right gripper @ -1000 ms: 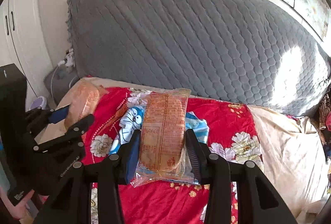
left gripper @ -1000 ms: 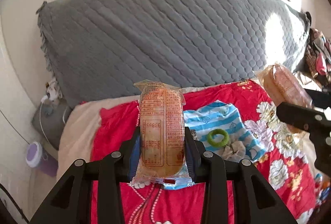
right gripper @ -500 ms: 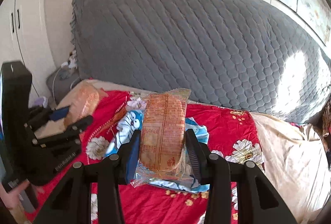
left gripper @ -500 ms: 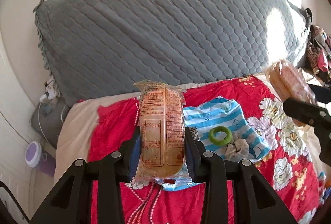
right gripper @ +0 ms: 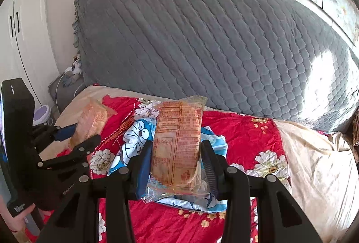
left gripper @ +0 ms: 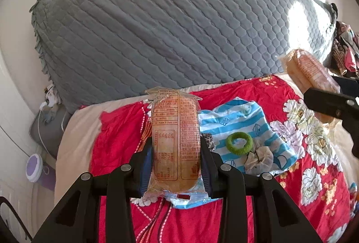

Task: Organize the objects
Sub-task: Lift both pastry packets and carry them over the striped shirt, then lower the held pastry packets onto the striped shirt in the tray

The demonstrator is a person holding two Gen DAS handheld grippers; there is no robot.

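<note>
My left gripper (left gripper: 175, 164) is shut on a wrapped bread packet (left gripper: 175, 139) with orange print, held upright above the red floral bedspread (left gripper: 116, 139). My right gripper (right gripper: 177, 164) is shut on a second, similar bread packet (right gripper: 177, 144), also held up over the bed. Each gripper shows in the other's view: the right one with its packet (left gripper: 311, 72) at the right edge of the left wrist view, the left one with its packet (right gripper: 89, 124) at the left of the right wrist view.
A blue-and-white striped cartoon cloth (left gripper: 242, 122) lies on the bedspread, with a green ring (left gripper: 239, 143) and a beige scrunchie (left gripper: 258, 159) on it. A large grey quilted cushion (left gripper: 179, 25) stands behind. A purple-lidded jar (left gripper: 33, 168) sits left of the bed.
Both grippers have risen and drawn a little apart while still holding their packets. The right gripper's packet sits higher in the left wrist view than before.
</note>
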